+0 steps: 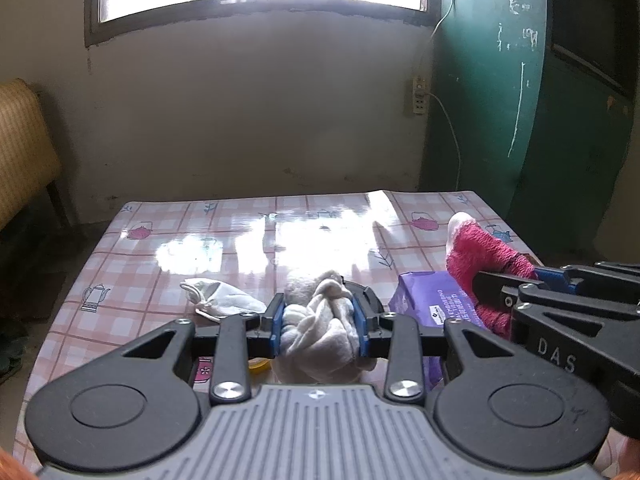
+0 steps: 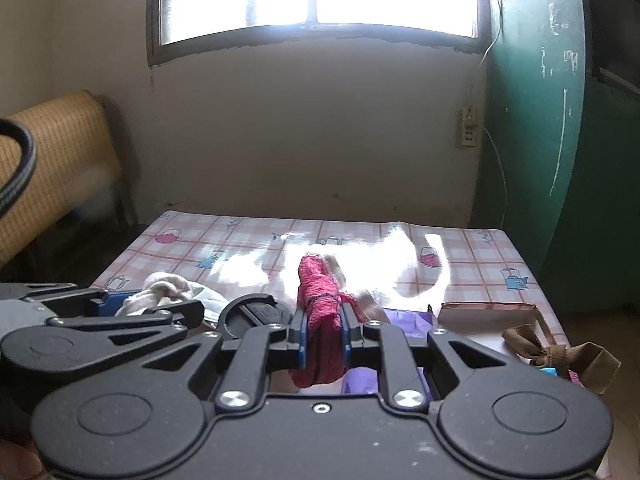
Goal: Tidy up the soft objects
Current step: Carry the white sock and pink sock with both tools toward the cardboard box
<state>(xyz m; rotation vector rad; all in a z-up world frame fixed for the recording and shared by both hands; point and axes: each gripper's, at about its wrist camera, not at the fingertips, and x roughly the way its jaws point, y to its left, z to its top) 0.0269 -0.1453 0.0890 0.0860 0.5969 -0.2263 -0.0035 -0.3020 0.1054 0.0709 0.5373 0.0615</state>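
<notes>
1. A small white pouch (image 1: 222, 300) lies flat on the desk (image 1: 168, 248), just left of the left gripper's jaws.
2. The left gripper (image 1: 319, 325) has its jaws clamped on a bunched white cloth (image 1: 320, 328).
3. A purple packet (image 1: 434, 300) sits below and between the two grippers.
4. The right gripper (image 2: 323, 334) has its jaws squeezed tight on a rolled pink cloth (image 2: 320, 304).
5. A tan ribbon (image 2: 560, 350) lies right of those jaws.

A table (image 1: 132, 264) in pink checked oilcloth bears a white pouch (image 1: 224, 300), a purple packet (image 1: 432, 300) and a cardboard box (image 2: 488, 312).
</notes>
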